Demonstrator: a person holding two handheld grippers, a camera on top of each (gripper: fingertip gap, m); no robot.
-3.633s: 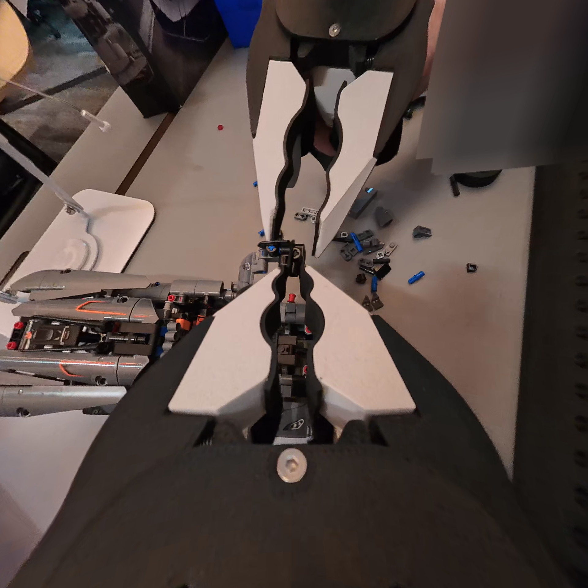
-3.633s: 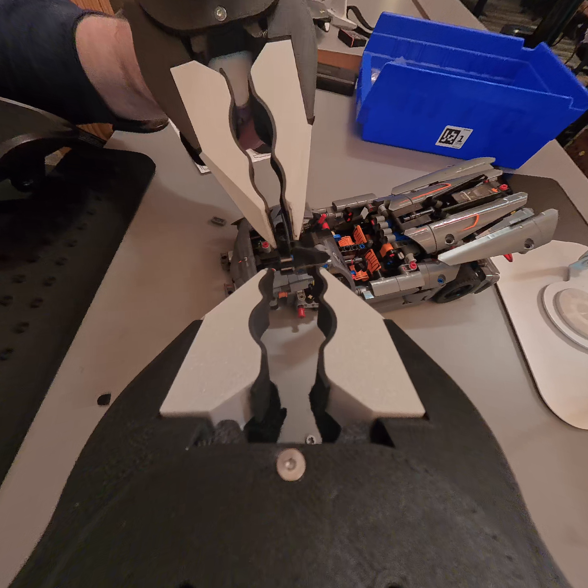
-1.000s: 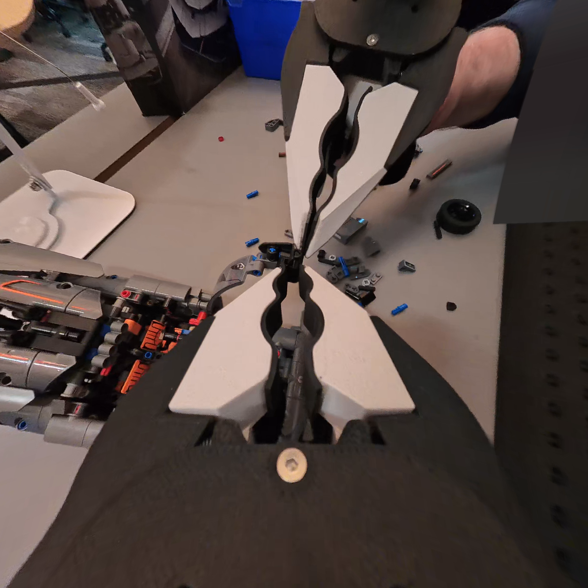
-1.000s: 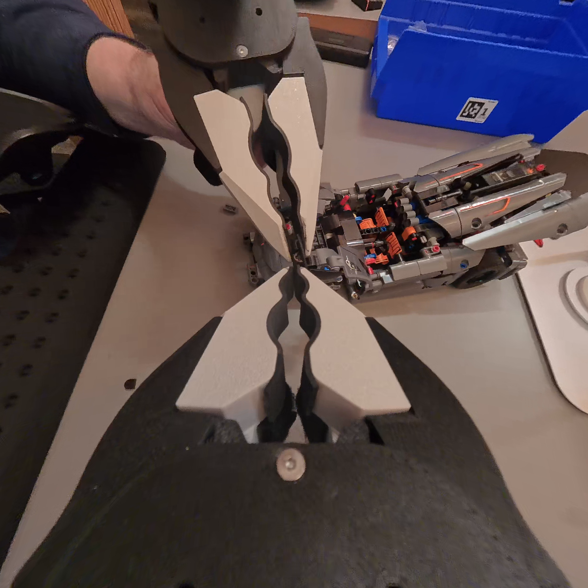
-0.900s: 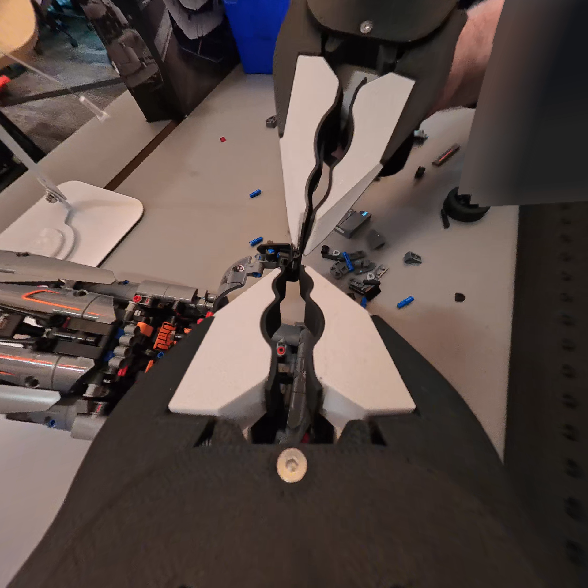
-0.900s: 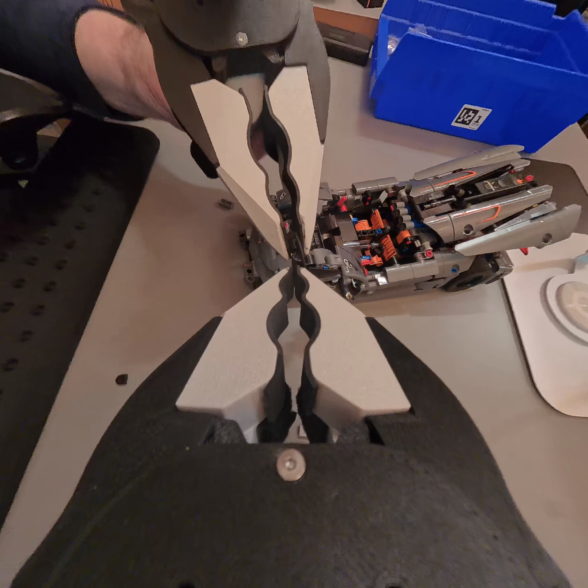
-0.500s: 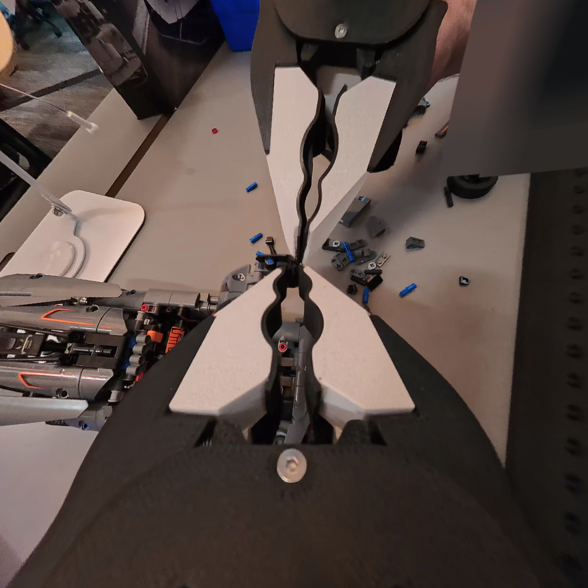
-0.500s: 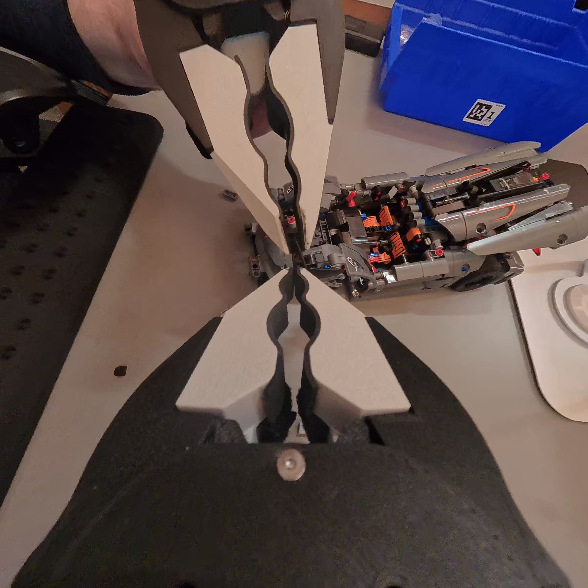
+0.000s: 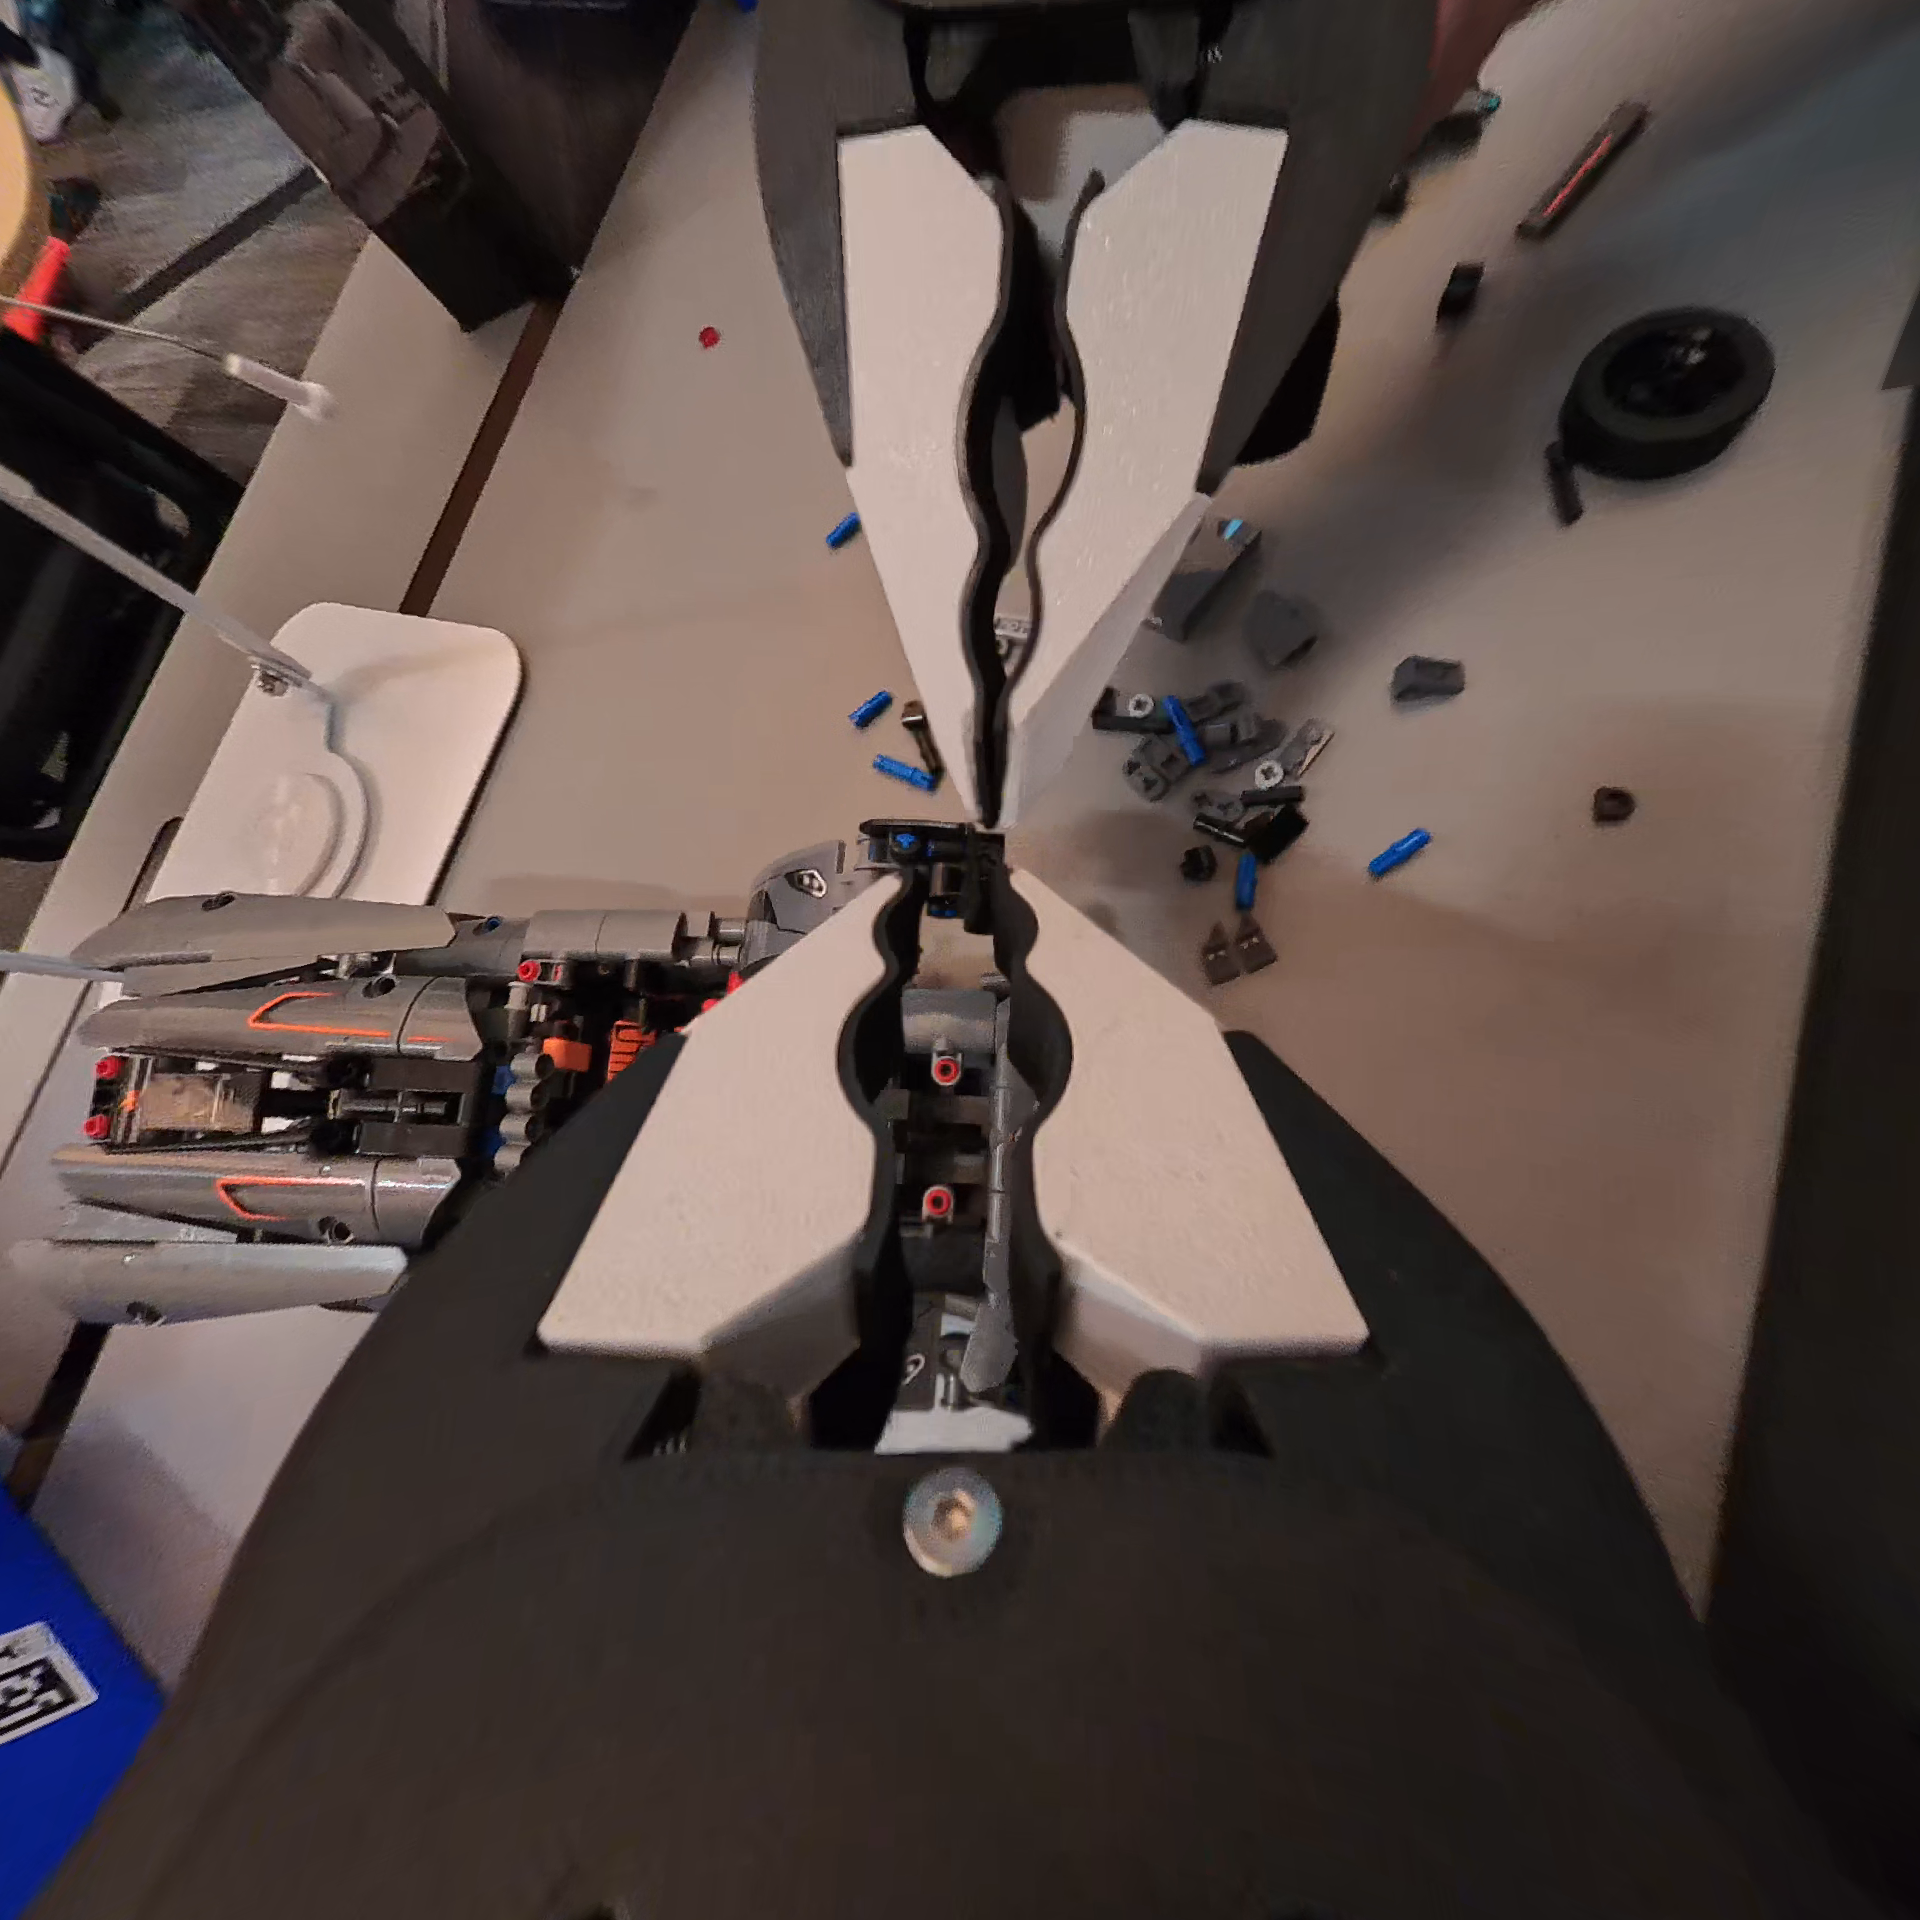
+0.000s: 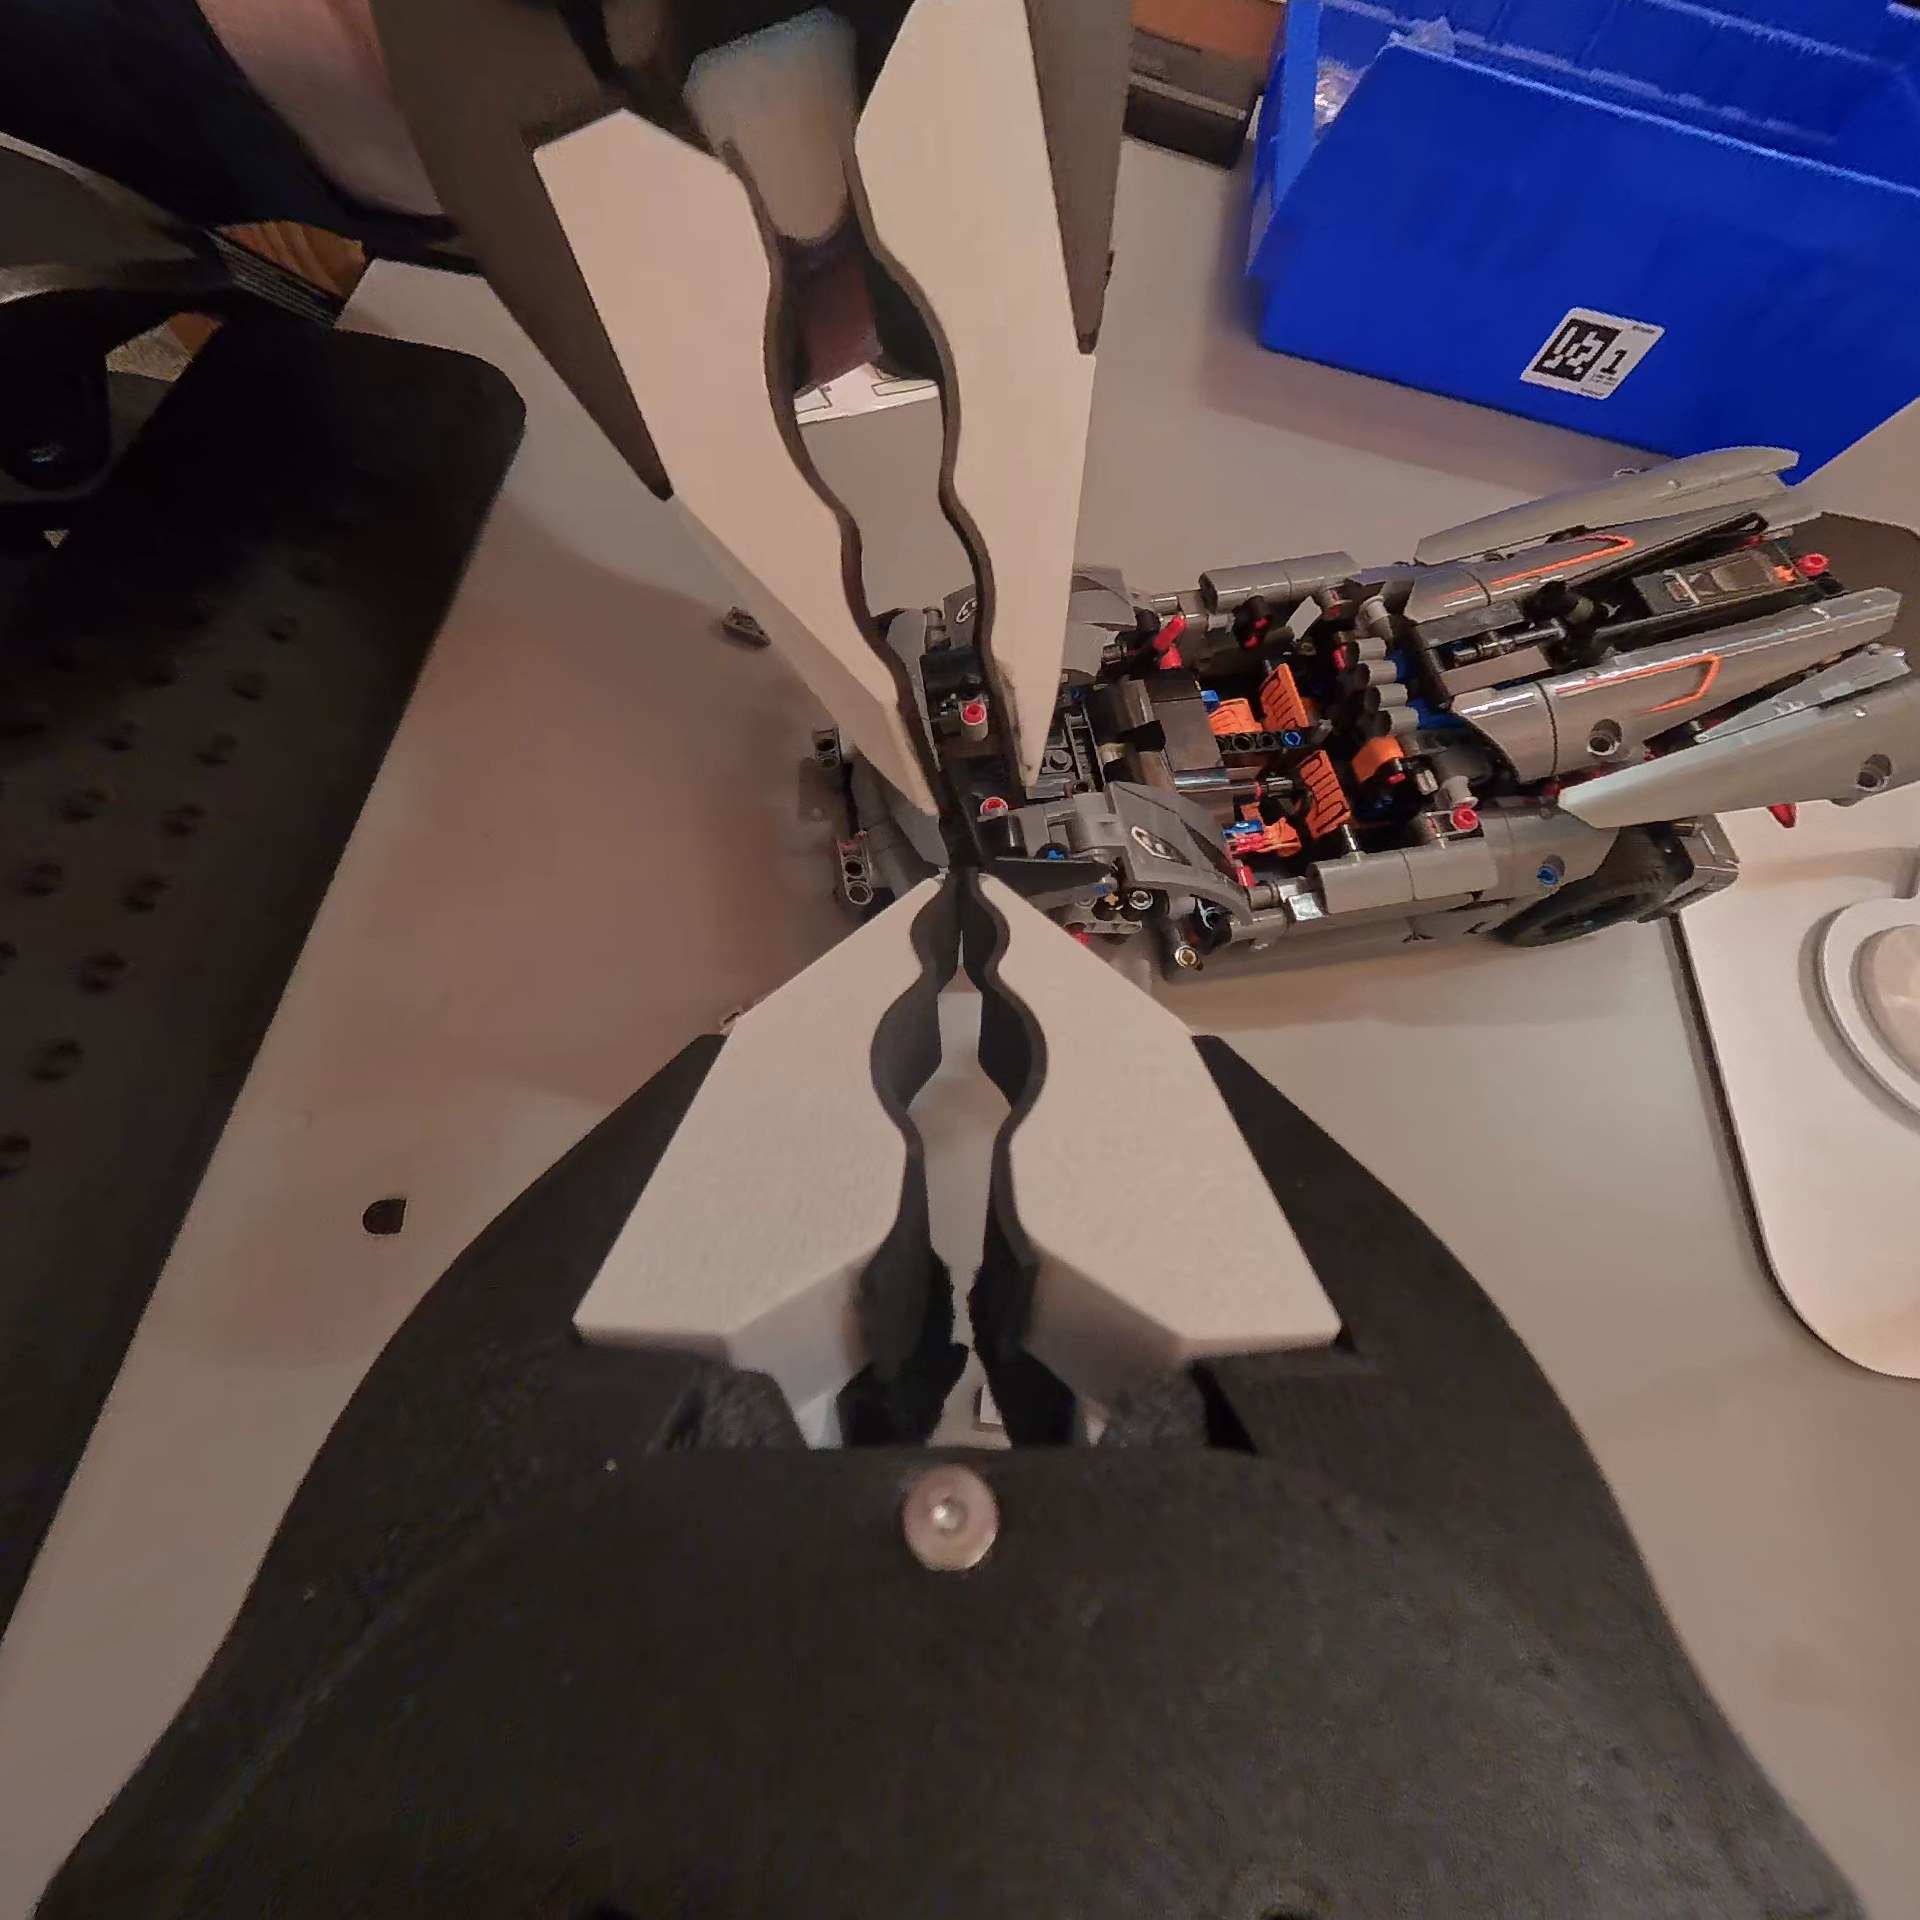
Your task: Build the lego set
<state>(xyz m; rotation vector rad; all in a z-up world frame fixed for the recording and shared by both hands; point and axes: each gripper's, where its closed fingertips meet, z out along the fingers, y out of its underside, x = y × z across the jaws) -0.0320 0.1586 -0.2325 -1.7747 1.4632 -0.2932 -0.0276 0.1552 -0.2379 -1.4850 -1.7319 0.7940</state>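
The left tool (image 9: 951, 883) reaches level over the desk (image 9: 665, 582), its two white wedge-shaped fingers (image 9: 748, 1122) straddling the front end of the grey, black and orange brick-built car model (image 9: 312, 1081). The fingers are clenched on the model's dark nose section, whose red-pinned beams show in the gap between them. Seen from the right wrist view, the same tool (image 10: 971, 790) comes down steeply from above, tips pressed on either side of that nose section.

The right tool (image 10: 961, 899) points the opposite way, tip to tip with the left one. Its jaws stand almost fully together, with only a thin slit at the tips, which pinch a small black brick piece (image 9: 935, 844) with a blue pin at the very front corner of the model. In the left wrist view this tool (image 9: 992, 816) descends from the top of the frame, tips meeting just at that piece.

The model lies on its wheels on the pale desk, tail toward a white rounded stand base (image 9: 384, 748). A scatter of loose dark grey and blue small bricks (image 9: 1216, 748) lies near the tool tips, and a black rubber tyre (image 9: 1662, 395) sits farther off. A blue plastic bin (image 10: 1579, 208) stands behind the model, and a black perforated mat (image 10: 187, 748) lies beside the desk area.
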